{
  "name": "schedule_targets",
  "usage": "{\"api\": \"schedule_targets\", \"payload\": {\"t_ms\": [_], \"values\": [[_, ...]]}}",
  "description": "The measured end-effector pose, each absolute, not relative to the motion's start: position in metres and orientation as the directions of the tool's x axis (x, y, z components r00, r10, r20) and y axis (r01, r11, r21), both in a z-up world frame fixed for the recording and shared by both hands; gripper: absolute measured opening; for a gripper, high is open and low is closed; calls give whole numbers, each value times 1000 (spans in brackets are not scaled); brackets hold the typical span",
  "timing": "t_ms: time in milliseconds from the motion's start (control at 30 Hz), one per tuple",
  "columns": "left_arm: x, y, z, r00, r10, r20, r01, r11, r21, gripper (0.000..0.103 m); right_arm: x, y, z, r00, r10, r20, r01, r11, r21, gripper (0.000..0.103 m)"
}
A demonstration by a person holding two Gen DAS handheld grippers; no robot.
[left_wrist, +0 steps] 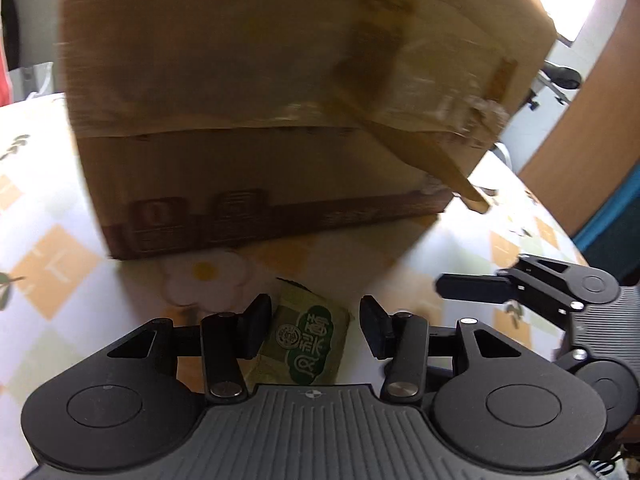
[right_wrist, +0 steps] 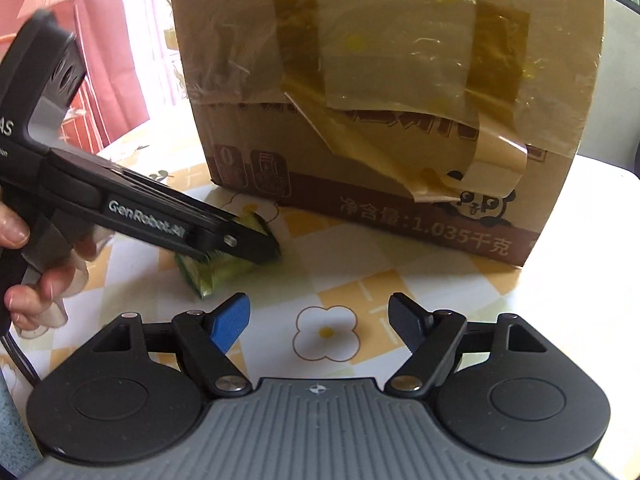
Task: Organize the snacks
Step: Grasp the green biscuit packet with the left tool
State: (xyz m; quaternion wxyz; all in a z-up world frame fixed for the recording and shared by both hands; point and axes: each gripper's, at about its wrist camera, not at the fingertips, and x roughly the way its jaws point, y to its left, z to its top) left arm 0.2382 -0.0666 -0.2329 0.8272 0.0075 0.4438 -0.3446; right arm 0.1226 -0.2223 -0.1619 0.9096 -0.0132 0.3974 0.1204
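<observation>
Snack packet point(left_wrist: 308, 340) btwn left jaws

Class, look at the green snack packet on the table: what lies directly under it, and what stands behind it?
Under the green snack packet lies the flower-patterned tablecloth. Behind it stands the taped cardboard box; the cloth beneath the packet and the box's contents are hidden.

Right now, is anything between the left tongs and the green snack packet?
Nothing visible. The green snack packet already lies between the left tongs on the tablecloth, in front of the taped cardboard box. The right tongs stand apart, empty.
</observation>
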Motion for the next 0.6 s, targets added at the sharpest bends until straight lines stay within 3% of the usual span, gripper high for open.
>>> {"api": "schedule_targets", "payload": {"t_ms": [167,300,600], "values": [[240,-75,-232,346,-609,-714,583,736,-345,51,124,-223,-167,642,190,-743,-230,972,49,77],[238,-61,-224,390,-550,-738,509,797,-325,50,126,-217,-169,632,211,-746,-286,958,29,76],[227,-28,-234,438,-491,-753,335,866,-370,50,143,-196,-171,595,280,-753,-425,905,0,63]]}}
